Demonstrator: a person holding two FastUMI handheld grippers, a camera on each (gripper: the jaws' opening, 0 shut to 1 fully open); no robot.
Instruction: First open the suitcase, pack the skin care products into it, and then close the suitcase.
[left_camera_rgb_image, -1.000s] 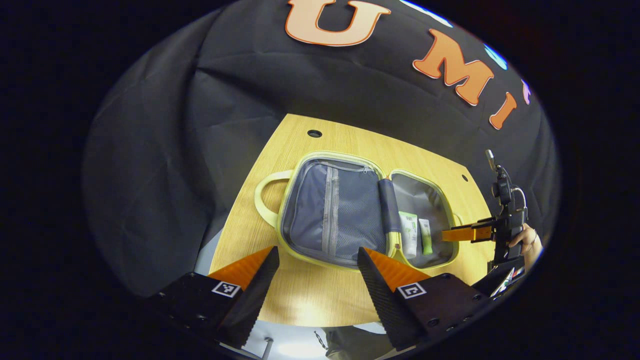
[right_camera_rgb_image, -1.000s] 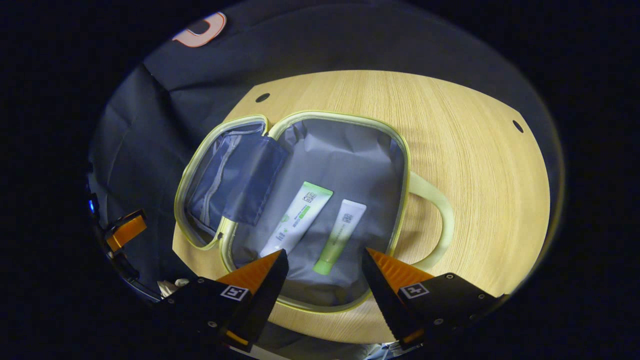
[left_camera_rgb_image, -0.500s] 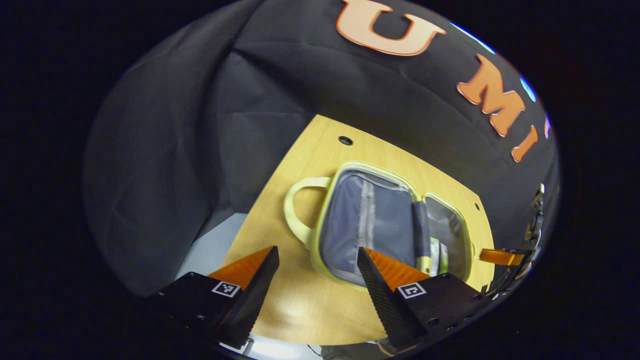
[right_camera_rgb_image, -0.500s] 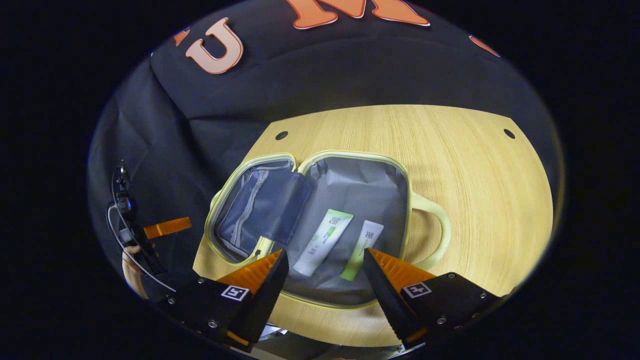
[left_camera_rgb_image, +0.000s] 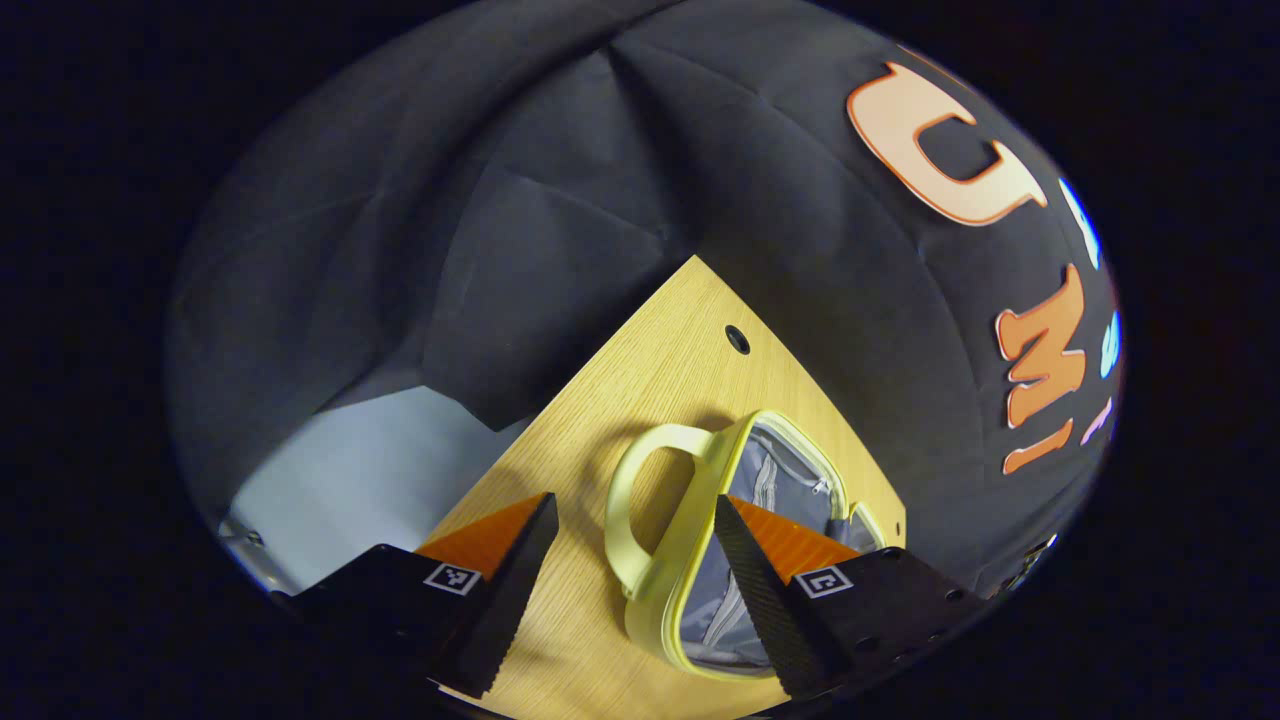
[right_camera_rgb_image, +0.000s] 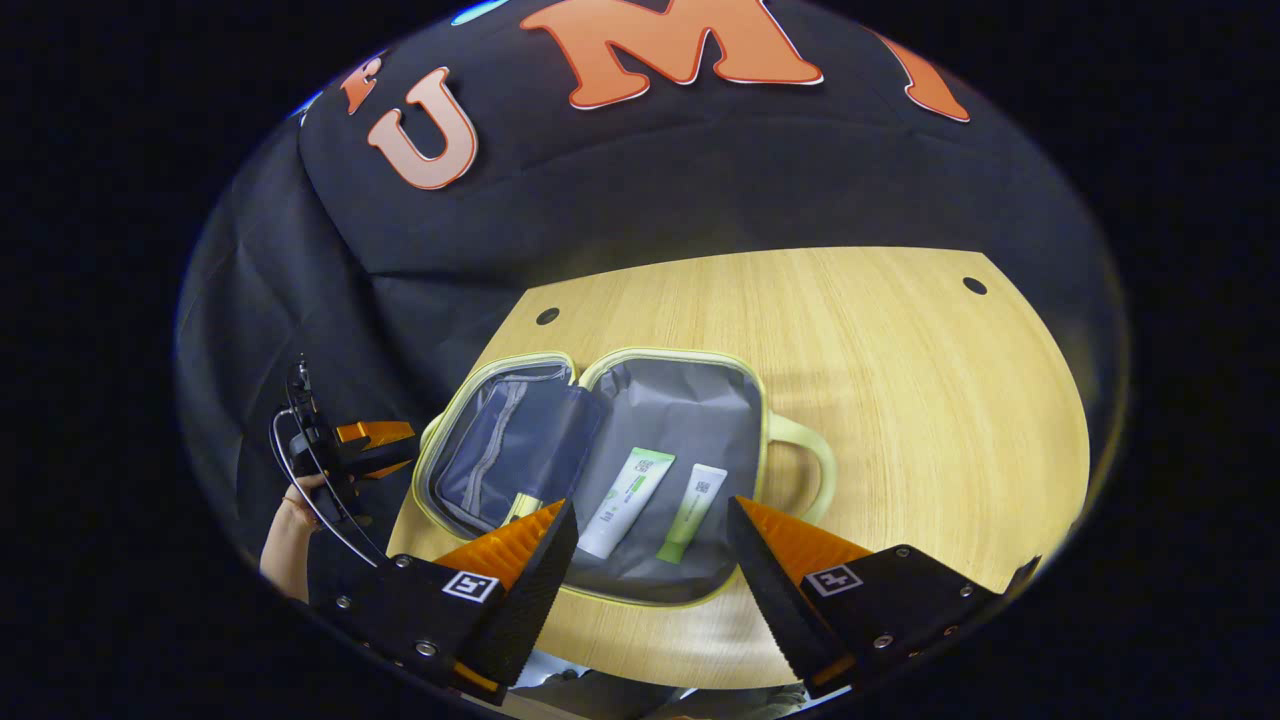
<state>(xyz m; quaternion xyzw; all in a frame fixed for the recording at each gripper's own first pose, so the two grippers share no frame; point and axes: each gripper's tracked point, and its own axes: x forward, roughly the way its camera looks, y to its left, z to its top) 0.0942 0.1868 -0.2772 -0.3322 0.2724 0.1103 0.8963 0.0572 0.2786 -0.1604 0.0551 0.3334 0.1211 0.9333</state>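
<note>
1. Looking along my right gripper (right_camera_rgb_image: 650, 560), I see its fingers spread apart and empty, above the near edge of the open suitcase (right_camera_rgb_image: 600, 470) lying flat on the wooden table (right_camera_rgb_image: 900, 400).
2. Two skin care tubes (right_camera_rgb_image: 627, 488) (right_camera_rgb_image: 692, 499) lie side by side in its right half.
3. My left gripper (left_camera_rgb_image: 630, 570) is also spread wide, empty, near the suitcase's left handle (left_camera_rgb_image: 640, 500).

Left tongs (left_camera_rgb_image: 632, 560) and right tongs (right_camera_rgb_image: 650, 560): black bodies with screws, square black-and-white markers, orange wedge fingers (right_camera_rgb_image: 520, 545) faced with black ribbed pads; looping cable on the left unit.
</note>
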